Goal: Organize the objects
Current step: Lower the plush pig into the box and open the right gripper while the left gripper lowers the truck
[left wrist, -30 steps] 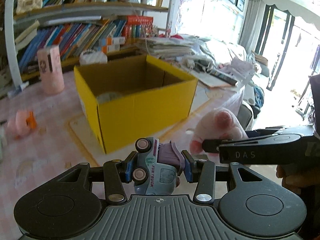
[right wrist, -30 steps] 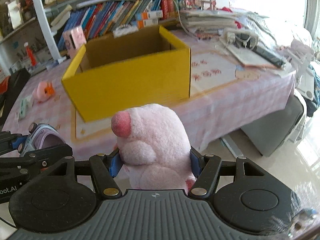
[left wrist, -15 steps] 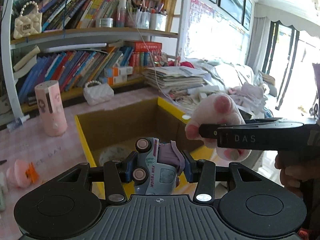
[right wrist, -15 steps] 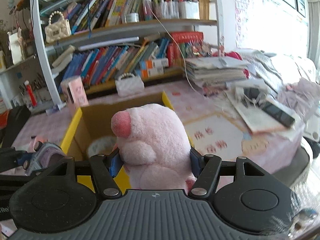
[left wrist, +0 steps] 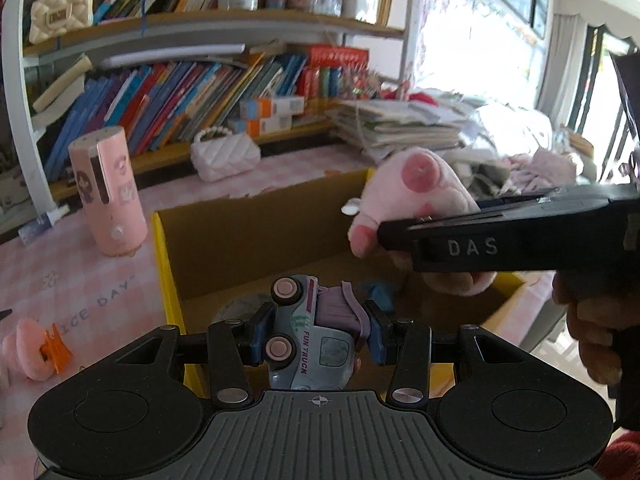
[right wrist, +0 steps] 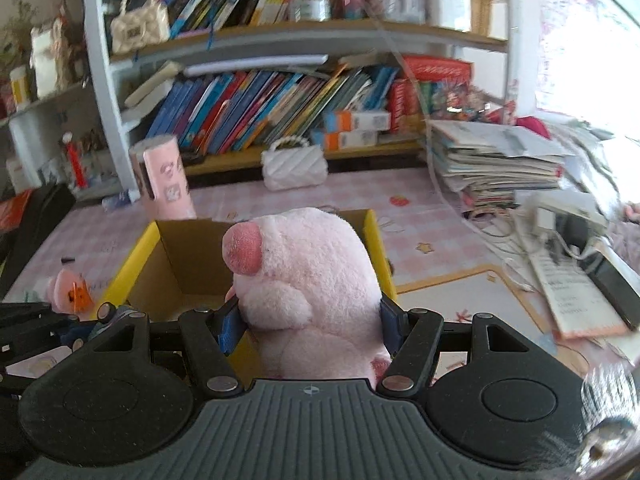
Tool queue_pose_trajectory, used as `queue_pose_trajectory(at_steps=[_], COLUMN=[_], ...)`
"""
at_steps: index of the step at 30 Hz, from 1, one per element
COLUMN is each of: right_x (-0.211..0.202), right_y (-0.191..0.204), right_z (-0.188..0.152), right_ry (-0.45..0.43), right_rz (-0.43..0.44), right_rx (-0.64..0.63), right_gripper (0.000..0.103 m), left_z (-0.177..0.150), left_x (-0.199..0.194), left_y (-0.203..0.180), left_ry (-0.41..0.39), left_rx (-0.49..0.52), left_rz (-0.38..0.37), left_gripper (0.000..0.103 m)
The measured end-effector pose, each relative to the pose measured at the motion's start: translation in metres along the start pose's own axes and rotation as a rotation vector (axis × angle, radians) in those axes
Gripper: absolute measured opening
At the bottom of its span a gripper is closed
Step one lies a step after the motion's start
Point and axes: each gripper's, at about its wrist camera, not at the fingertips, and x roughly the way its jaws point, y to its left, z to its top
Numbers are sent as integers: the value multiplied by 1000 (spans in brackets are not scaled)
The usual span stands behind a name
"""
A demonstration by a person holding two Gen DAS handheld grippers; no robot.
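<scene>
My left gripper [left wrist: 316,334] is shut on a small blue and purple toy truck [left wrist: 316,344] marked FUN TRUCK, held over the near rim of the open yellow cardboard box [left wrist: 164,264]. My right gripper [right wrist: 310,320] is shut on a pink plush pig [right wrist: 308,276], held above the same box [right wrist: 132,264]. The pig [left wrist: 416,208] and the right gripper's black body also show in the left wrist view, over the box's right side. A pale round thing and a blue thing lie on the box floor, partly hidden.
A pink cylinder [left wrist: 108,196] stands left of the box and a white quilted handbag [left wrist: 224,156] behind it. A pink and orange toy [left wrist: 36,354] lies at the left on the pink checked tablecloth. Bookshelves fill the back; stacked papers [right wrist: 496,164] lie at the right.
Both grippers have risen and moved forward over the box with their toys. The view went from the box's outer front wall to looking down into it.
</scene>
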Motion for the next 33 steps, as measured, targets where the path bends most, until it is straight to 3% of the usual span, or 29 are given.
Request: queue_pose_trajectory(at_steps=[11,20,31,33], right_x=[69,102,118,118], right_y=[9,23,16,14], right_z=[15,17,18,17], right_ry=[136,279,409,417], right_rz=[122,214,242,232], right_rx=[-139,-255,-180,-161], right_gripper=[62,62,66,66], left_z=[0,-2,0,0], left_x=[37,48,49,49], left_y=[-2,-5,-6,-6], left_ry=[94,120,127,122], left_rx=[-8,-27,-43,-43], left_rz=[35,48,58,62], left_gripper=[45,44,43,47])
